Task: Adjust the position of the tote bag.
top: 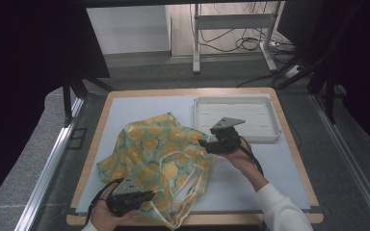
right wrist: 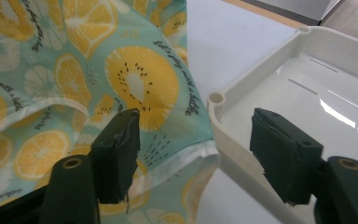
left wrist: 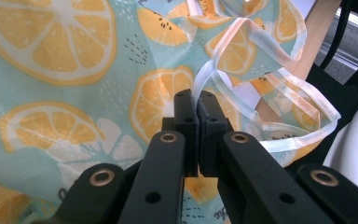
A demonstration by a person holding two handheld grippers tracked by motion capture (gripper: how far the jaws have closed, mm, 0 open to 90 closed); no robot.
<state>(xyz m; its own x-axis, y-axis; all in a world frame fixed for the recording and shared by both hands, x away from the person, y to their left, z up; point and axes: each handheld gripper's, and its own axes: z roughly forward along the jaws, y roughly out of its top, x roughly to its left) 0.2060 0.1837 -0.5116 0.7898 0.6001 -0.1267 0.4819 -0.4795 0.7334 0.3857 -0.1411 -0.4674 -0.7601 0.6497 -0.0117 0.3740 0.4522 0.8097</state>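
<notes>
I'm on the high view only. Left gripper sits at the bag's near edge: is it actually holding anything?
Observer: Yes. The left gripper is shut on the bag's pale handle strap.
Operator: And the right one, closed yet?
Observer: No. The right gripper is open; the bag has its hemmed edge between the jaws, unpinched.
Operator: Anything close to its jaws?
Observer: The white tray corner lies just behind the gap, its far jaw over the tray's inside.
</notes>
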